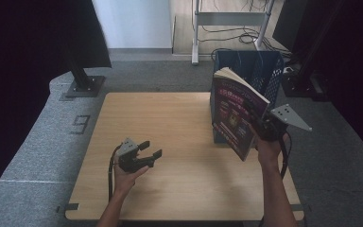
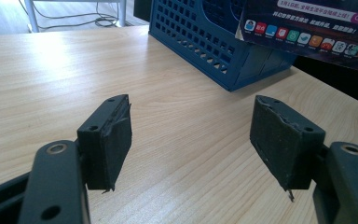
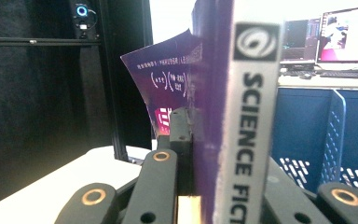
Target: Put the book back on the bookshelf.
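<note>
Closest to you, your left gripper (image 1: 151, 150) sits low over the near-left part of the wooden table (image 1: 170, 118), and its jaws are spread wide with nothing but bare tabletop between them. In the left gripper view you can see both black pads (image 2: 114, 140) standing well apart, pointed across the wood toward the crate.

A bit further out on your right, your right gripper (image 1: 263, 128) has the book (image 1: 236, 113) pinched along its spine side, jaws pressed tight on it. The book is off the table, held up in the air and tilted, with its purple cover facing you and the pale page edges showing along the top. In the right gripper view the grey spine strip (image 3: 249, 121) runs straight up between the jaws and reads "SCIENCE FICT", with the purple cover curling away on the left side.

Right behind the book is the blue plastic crate (image 1: 267, 71), standing at the far right edge of the table. From the high view the book overlaps the crate's front, but you can't tell whether they touch.

Beyond that it's grey carpet (image 1: 137, 71), a metal stand (image 1: 196, 28) and some loose cables on the floor.
</note>
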`<state>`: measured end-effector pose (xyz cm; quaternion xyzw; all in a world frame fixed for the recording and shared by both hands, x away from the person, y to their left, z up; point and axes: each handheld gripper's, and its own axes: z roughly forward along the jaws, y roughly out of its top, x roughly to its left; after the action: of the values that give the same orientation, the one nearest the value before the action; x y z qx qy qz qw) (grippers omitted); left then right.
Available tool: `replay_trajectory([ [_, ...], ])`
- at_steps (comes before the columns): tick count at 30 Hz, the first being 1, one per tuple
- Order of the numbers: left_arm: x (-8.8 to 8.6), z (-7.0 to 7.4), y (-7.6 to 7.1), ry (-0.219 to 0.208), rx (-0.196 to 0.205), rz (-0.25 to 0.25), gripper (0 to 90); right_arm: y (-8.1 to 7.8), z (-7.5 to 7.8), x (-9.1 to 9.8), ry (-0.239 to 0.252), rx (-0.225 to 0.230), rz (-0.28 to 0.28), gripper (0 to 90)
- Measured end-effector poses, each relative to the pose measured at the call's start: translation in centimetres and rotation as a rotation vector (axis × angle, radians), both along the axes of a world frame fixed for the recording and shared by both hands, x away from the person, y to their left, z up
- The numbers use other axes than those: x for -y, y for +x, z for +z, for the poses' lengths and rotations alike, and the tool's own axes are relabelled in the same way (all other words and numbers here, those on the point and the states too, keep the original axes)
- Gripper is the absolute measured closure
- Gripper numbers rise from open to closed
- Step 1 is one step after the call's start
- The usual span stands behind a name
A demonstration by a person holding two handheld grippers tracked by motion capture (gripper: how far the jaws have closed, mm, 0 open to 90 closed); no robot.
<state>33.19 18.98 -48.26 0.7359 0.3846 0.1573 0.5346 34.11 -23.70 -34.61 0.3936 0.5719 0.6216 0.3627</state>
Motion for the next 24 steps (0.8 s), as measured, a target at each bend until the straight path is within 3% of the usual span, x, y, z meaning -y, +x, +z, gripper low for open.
replay_trajectory([
  [24, 0.0, 0.0, 0.0, -0.004, -0.002, -0.005, 29.8, 2.5, 1.1, 1.2, 0.015, -0.007, -0.081, 81.8],
])
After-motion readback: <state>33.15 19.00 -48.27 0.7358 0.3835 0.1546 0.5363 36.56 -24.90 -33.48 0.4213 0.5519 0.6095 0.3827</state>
